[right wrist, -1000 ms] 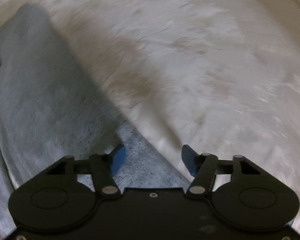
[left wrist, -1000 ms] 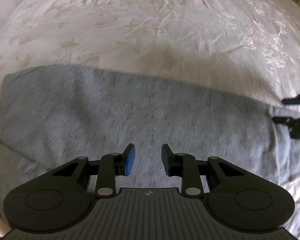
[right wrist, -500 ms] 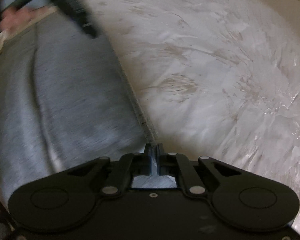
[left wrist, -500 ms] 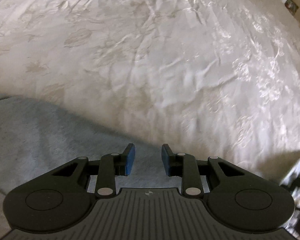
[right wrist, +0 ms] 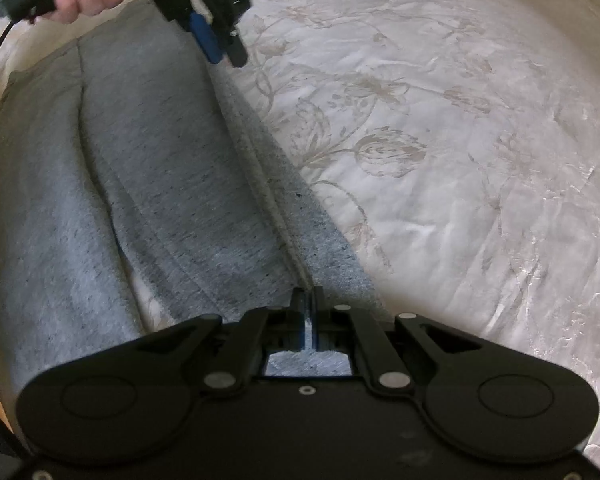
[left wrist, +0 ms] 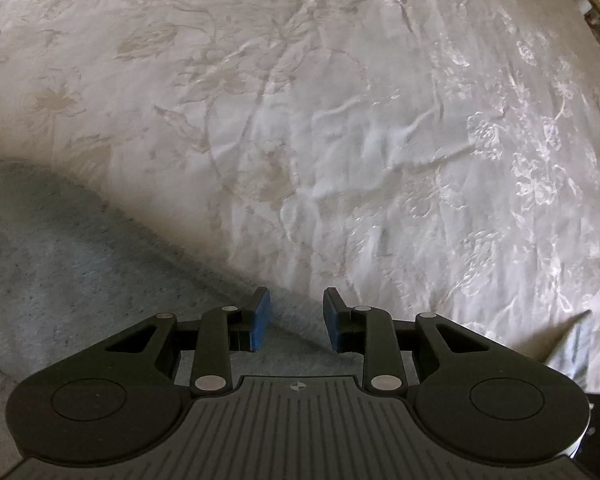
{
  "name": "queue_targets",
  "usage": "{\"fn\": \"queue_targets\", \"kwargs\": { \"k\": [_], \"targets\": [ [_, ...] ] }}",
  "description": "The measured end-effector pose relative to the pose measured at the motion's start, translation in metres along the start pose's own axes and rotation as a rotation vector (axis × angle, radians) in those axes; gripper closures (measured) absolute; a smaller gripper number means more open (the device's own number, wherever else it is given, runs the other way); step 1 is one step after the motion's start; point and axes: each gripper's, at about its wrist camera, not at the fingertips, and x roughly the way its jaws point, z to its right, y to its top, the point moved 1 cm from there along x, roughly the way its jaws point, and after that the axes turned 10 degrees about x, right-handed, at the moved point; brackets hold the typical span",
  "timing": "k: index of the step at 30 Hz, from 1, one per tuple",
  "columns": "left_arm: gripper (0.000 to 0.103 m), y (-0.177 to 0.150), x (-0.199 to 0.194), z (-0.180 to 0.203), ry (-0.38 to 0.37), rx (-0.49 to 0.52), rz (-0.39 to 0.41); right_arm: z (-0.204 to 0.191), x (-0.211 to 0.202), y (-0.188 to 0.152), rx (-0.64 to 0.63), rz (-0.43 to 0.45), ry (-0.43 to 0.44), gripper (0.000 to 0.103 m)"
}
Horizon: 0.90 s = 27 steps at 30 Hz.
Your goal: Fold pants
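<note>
Left wrist: left gripper stayed spread, unloaded, above far edge of grey heathered knit pants; cream floral bedspread lay open ahead | Right wrist: right gripper had closed within 1 s, pinching pants edge; fold could begin, bedspread rightward unobstructed.

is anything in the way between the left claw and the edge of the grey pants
Nothing visible. The left claw is open over the far edge of the grey pants, with only bedspread beyond. The right claw is shut on the pants.
</note>
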Motion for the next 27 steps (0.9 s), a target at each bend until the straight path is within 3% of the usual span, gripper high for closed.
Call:
{"fn": "queue_targets", "kwargs": {
  "k": [14,19,21,27],
  "targets": [
    [0.074,-0.004,0.035,-0.003,-0.086,-0.122,-0.082,0.003,0.006,0.003,0.006,-0.009,0.014,0.099],
    [0.075,0.006,0.047,0.008,-0.08,-0.074,-0.098,0.002,0.004,0.004,0.018,-0.002,0.009,0.099],
    [0.093,0.006,0.041,0.011,-0.113,-0.054,-0.074,0.001,0.001,0.005,0.024,0.007,0.004,0.099],
    [0.096,-0.024,-0.014,0.026,-0.081,0.084,0.058,-0.011,-0.02,0.0,0.082,0.044,-0.001,0.099]
  ]
}}
